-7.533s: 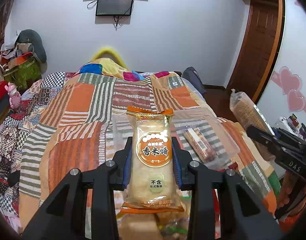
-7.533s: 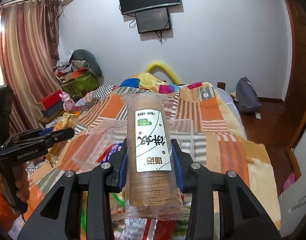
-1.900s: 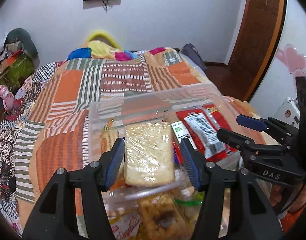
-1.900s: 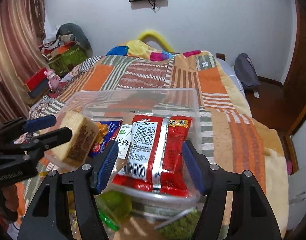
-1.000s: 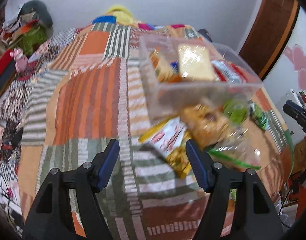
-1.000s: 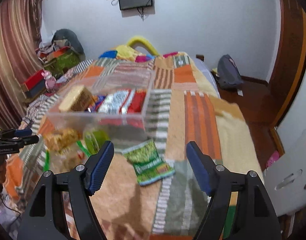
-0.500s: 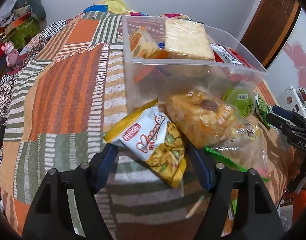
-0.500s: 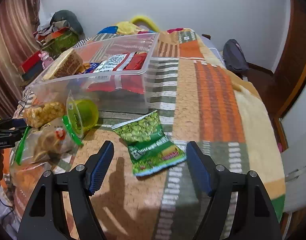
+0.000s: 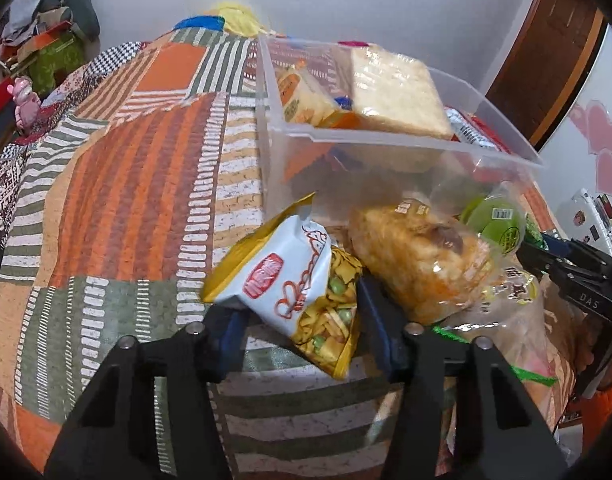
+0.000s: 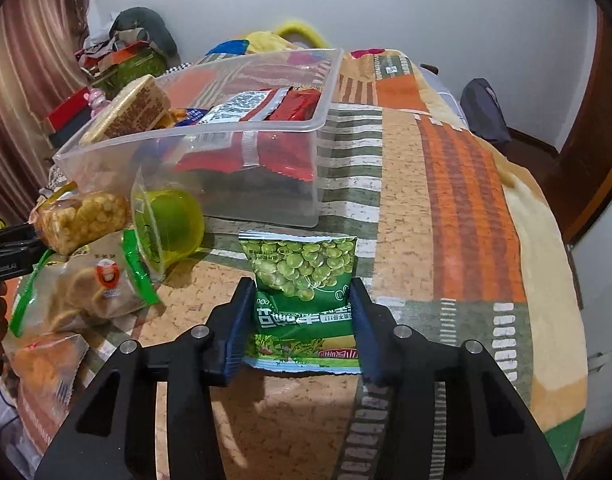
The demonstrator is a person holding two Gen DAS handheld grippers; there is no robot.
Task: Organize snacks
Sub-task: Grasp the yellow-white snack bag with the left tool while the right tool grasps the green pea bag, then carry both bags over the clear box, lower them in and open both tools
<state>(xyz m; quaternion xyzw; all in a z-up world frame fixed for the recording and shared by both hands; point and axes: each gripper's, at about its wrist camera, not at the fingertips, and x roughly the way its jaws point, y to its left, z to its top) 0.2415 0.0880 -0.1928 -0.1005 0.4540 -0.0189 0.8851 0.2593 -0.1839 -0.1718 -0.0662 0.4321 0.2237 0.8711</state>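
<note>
On the bed's patchwork quilt [image 10: 457,184], a clear plastic bin [image 10: 282,128] already contains a red packet [image 10: 290,108], a pale cracker block [image 9: 393,92] and an orange-labelled packet [image 9: 302,96].

The left gripper [image 9: 302,320] has just been closing its jaws; its blue fingers [image 9: 375,320] now pinch a white and yellow snack bag [image 9: 290,284] printed with mixed peas and strips, which tilts up off the quilt just in front of the bin's near wall. Beside it lie a clear bag of orange puffed snacks [image 9: 421,256] and a green jelly cup [image 9: 495,224].

The right gripper [image 10: 304,320] has likewise just been closing its jaws; its fingers [image 10: 240,320] press on both sides of a green pea packet [image 10: 302,280] lying flat on the quilt, just in front of the bin. To its left, the jelly cup [image 10: 170,228] lies on its side near a corn snack bag [image 10: 82,216].
</note>
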